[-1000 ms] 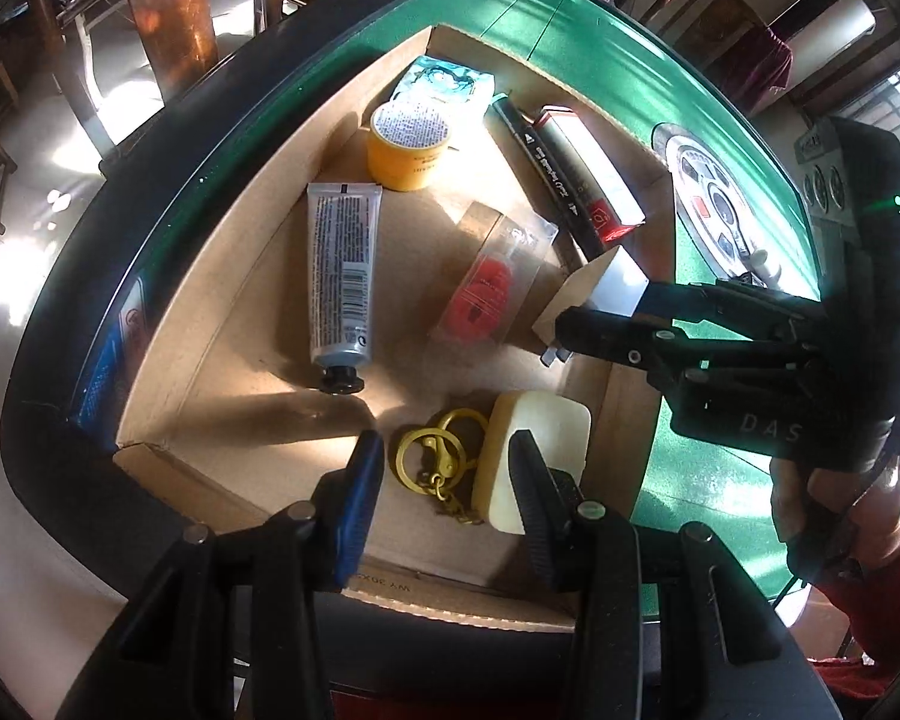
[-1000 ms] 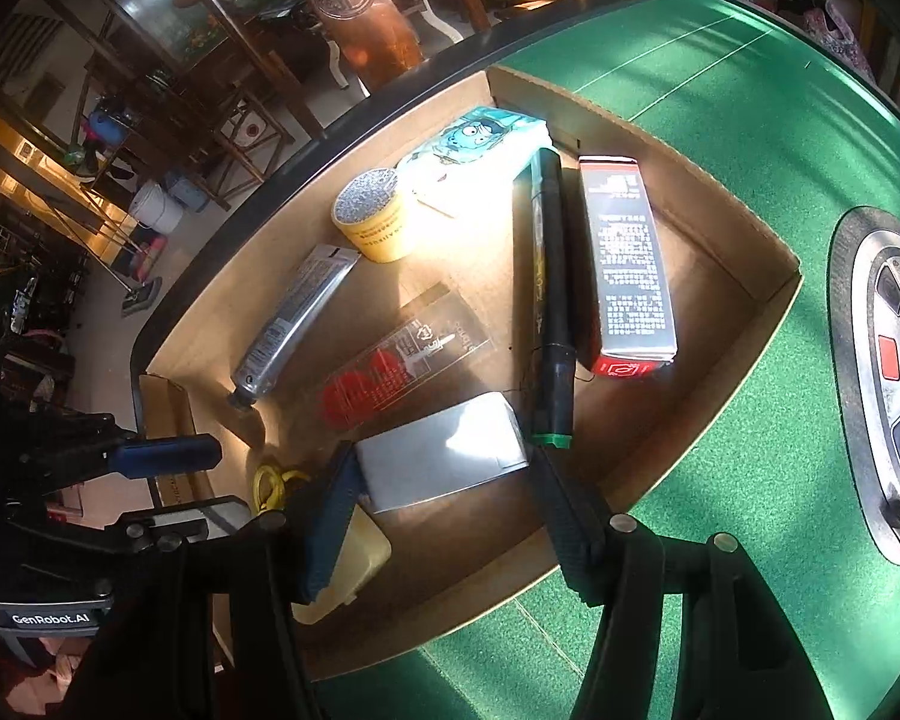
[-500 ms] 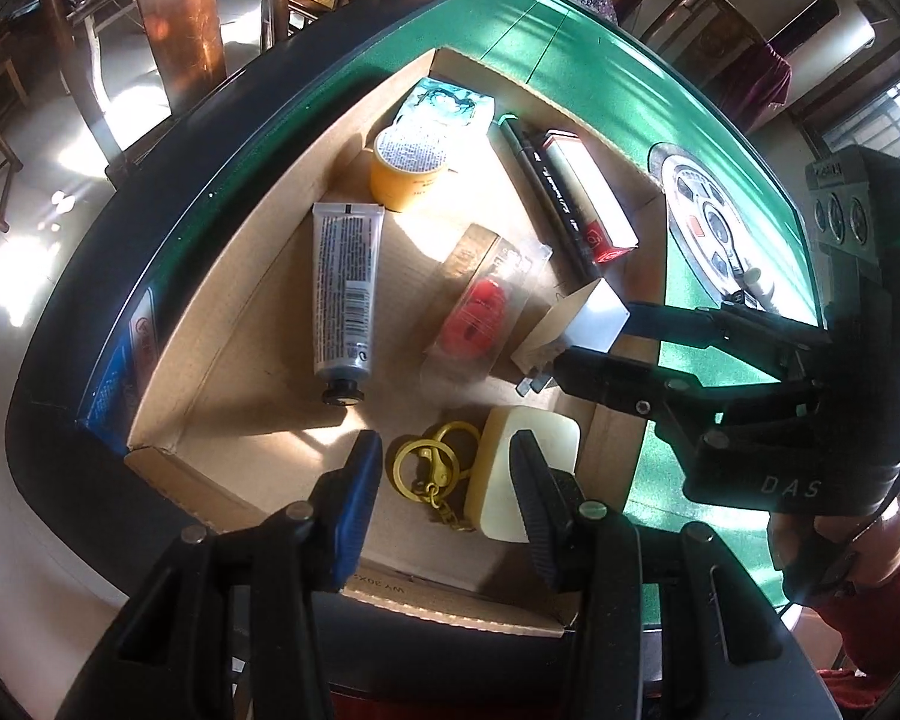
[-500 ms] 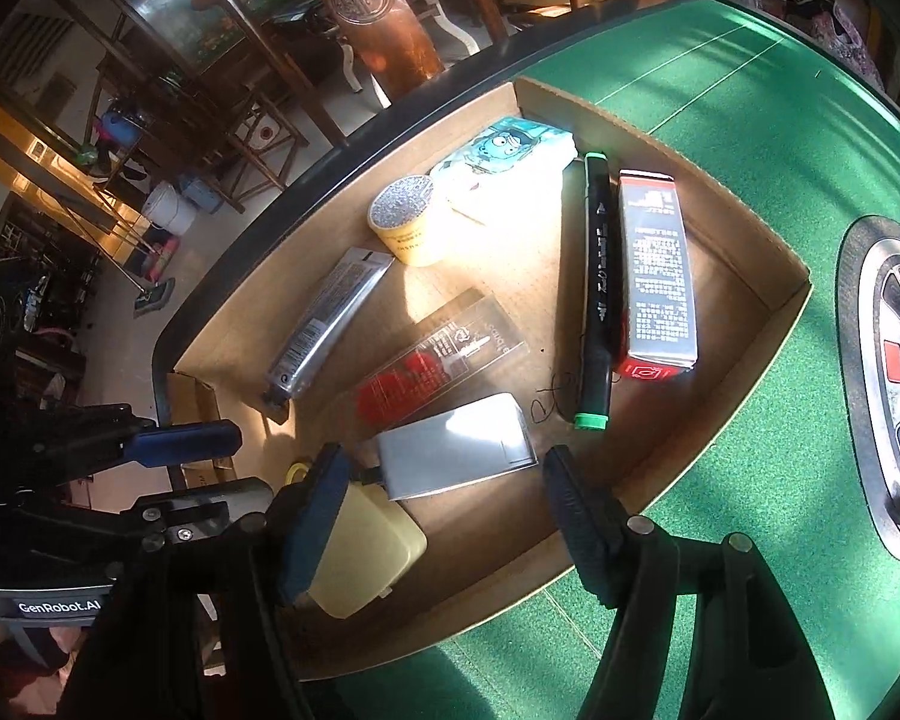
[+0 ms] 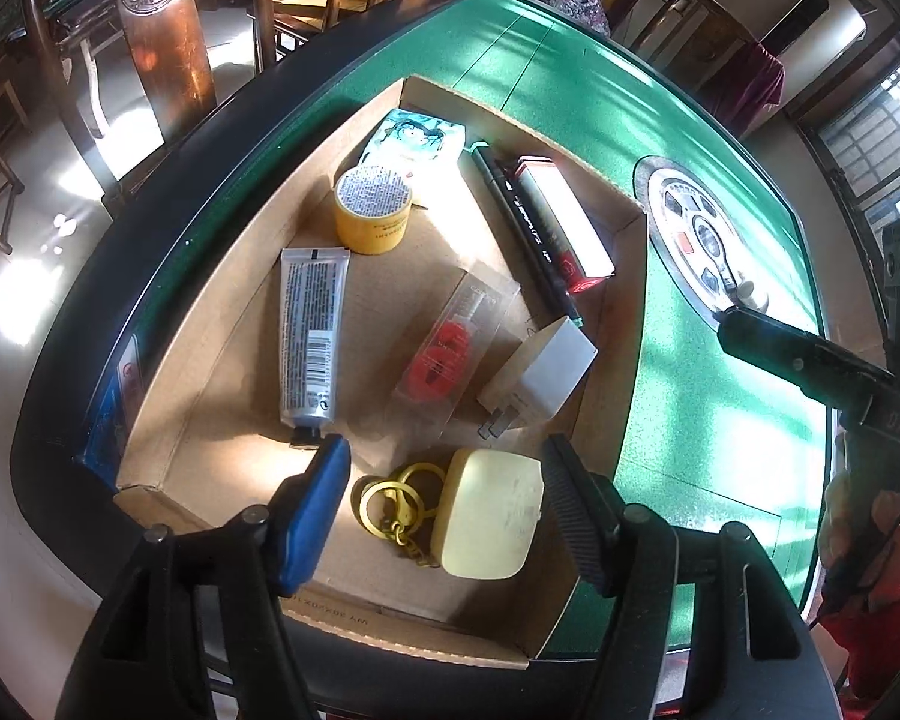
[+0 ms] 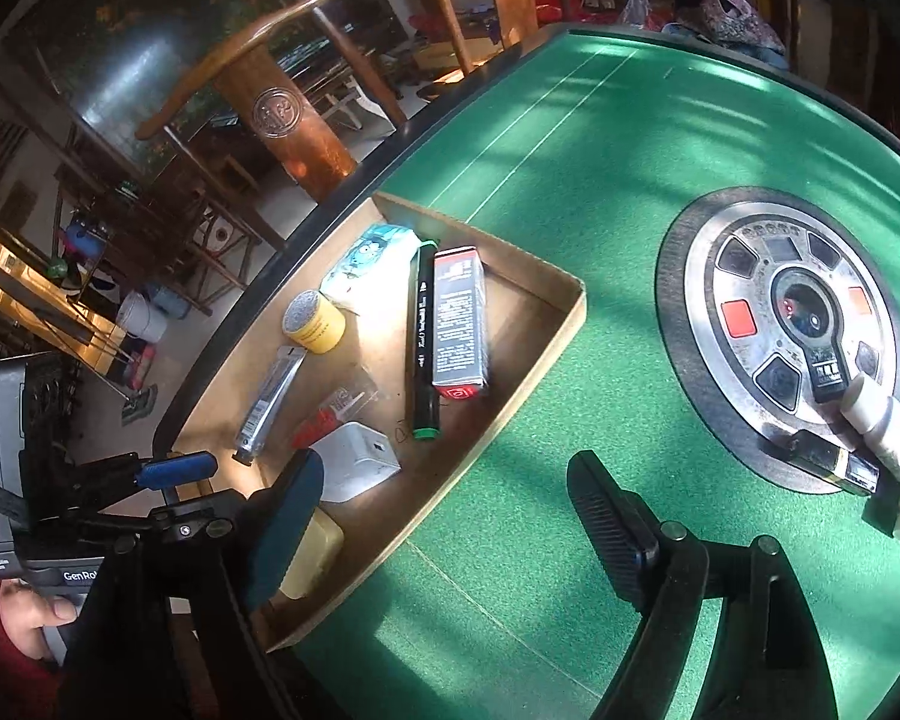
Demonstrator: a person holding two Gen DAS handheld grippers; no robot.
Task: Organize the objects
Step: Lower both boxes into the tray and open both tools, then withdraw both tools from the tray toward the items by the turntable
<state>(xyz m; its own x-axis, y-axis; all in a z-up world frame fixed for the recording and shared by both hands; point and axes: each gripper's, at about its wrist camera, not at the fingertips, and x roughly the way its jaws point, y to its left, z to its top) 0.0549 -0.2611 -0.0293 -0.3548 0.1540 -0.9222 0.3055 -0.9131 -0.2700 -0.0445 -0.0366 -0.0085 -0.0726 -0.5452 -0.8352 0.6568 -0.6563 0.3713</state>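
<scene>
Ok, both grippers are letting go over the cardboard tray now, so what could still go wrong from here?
1. The left gripper is opening with the yellow case between its fingers; its keyring lies beside the blue pad and could snag as it pulls away.
2. The white charger rests tilted against the tray wall, so it may tip.
3. The right gripper, opening and empty, straddles that wall and could catch it.

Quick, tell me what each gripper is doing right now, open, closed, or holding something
Left gripper: jaws opening, pale yellow case between them, released.
Right gripper: jaws opening, empty, over the green table.
</scene>
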